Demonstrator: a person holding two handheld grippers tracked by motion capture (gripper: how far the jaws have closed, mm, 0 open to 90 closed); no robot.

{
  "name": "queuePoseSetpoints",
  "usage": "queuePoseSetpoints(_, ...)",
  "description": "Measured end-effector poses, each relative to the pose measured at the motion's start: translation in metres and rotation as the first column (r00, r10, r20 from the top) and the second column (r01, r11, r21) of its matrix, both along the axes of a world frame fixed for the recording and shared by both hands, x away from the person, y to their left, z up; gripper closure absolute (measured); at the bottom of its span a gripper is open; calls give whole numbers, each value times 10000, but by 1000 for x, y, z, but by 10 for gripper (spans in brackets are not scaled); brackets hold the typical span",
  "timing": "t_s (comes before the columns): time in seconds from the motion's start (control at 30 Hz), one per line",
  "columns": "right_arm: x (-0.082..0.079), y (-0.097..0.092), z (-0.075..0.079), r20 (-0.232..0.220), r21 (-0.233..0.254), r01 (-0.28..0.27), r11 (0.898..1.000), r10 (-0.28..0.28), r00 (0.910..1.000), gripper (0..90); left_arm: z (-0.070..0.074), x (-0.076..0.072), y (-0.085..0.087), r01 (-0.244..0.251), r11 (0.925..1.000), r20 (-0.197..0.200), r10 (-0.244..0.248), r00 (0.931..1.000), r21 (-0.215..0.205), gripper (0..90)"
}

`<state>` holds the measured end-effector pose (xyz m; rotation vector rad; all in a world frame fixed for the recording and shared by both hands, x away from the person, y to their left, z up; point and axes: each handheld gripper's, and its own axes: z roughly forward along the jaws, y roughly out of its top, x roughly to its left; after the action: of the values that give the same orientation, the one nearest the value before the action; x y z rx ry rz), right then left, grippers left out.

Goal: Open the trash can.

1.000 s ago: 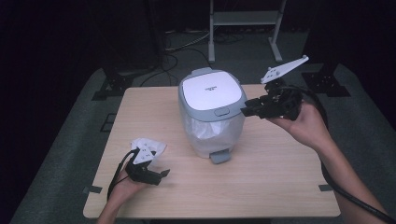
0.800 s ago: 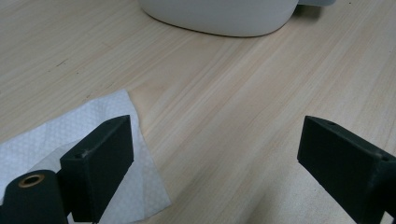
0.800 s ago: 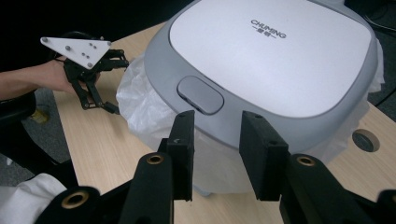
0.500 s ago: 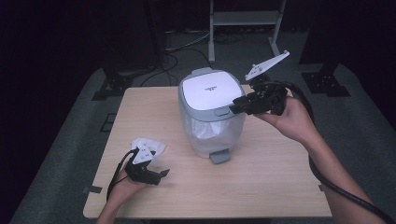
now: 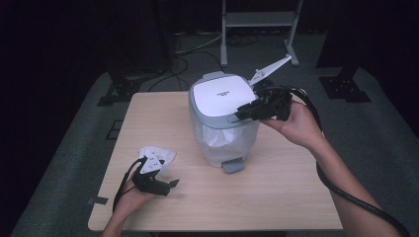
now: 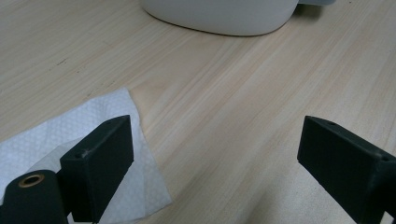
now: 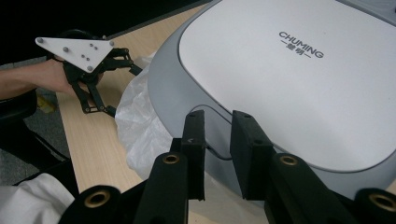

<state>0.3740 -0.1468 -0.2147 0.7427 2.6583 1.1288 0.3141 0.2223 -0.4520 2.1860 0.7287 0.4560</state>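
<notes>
The right gripper (image 5: 245, 112) hovers at the front right edge of the trash bin (image 5: 223, 118), its tips over the grey rim of the lid (image 7: 299, 84). In the right gripper view its two black jaws stand close together with a narrow gap between them; they have just been closing, and nothing sits in that gap. The small tab in the lid's rim (image 7: 215, 140) lies directly beyond and under the tips, just ahead of them; whether the pads touch it cannot be told. The white bin liner (image 7: 137, 126) bulges out below the rim, off to the left of the jaws in that view.

The left gripper (image 5: 165, 185) rests low over the table (image 5: 276, 197), well apart from the bin, jaws spread wide and holding nothing. A white paper tissue (image 6: 70, 140) lies flat on the wood beneath and beside its left jaw, while the bin's base (image 6: 219, 18) stands farther ahead.
</notes>
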Motion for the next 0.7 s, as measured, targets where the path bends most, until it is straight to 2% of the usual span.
queuePoseSetpoints(0.7, 9, 13, -8, 79, -119, -101, 9999, 102, 9999, 764, -1, 0, 2, -43, 10000, -27, 43, 10000, -35, 96)
